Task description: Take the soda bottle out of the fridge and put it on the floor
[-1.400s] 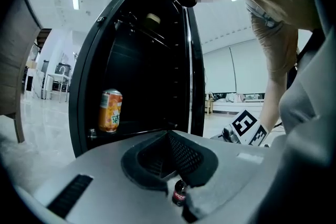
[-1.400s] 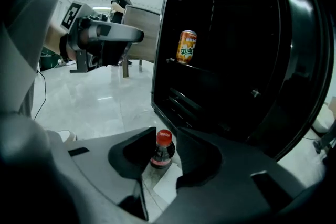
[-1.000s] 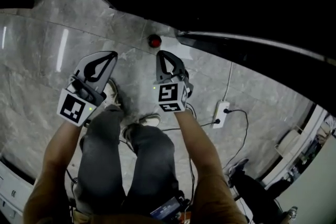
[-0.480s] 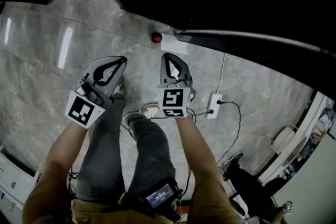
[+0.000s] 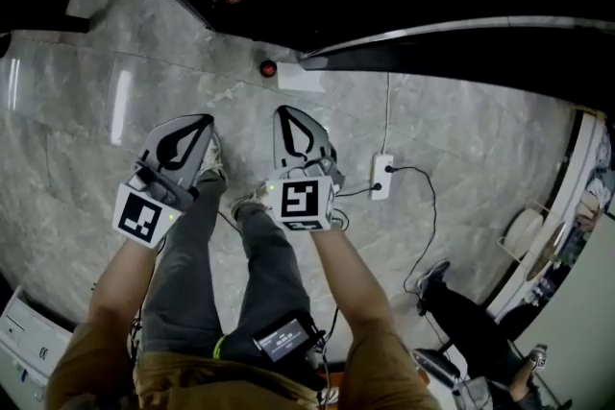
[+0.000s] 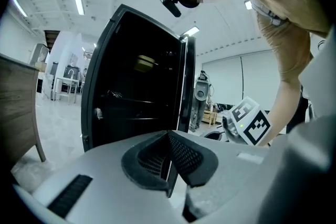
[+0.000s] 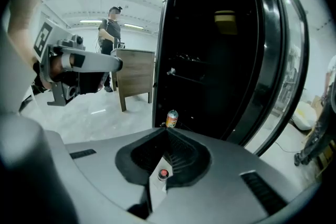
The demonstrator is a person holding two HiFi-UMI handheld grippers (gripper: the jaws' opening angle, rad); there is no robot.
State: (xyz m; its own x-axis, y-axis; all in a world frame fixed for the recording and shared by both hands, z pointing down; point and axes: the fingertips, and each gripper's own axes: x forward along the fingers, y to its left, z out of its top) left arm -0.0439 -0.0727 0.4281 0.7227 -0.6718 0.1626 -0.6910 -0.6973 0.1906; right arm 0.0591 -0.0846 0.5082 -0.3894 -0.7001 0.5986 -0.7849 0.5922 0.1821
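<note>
Left tool (image 6: 168, 134): clenched on nothing, grey tips met.
Right tool (image 7: 167, 129): clenched, empty, with ribbed dark pads.
Soda bottle (image 5: 268, 69): stood on the glossy marbled floor (image 5: 77, 110) ahead of and below both tools; only its round red cap showed clearly.
Fridge (image 7: 210, 60): black, beyond the bottle, its interior lost in shadow.

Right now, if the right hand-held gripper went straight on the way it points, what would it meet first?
Probably the can at the bottom of the open fridge, in line with the shut tips of the right hand-held gripper. Depth is unclear; the floor before it might come first.
</note>
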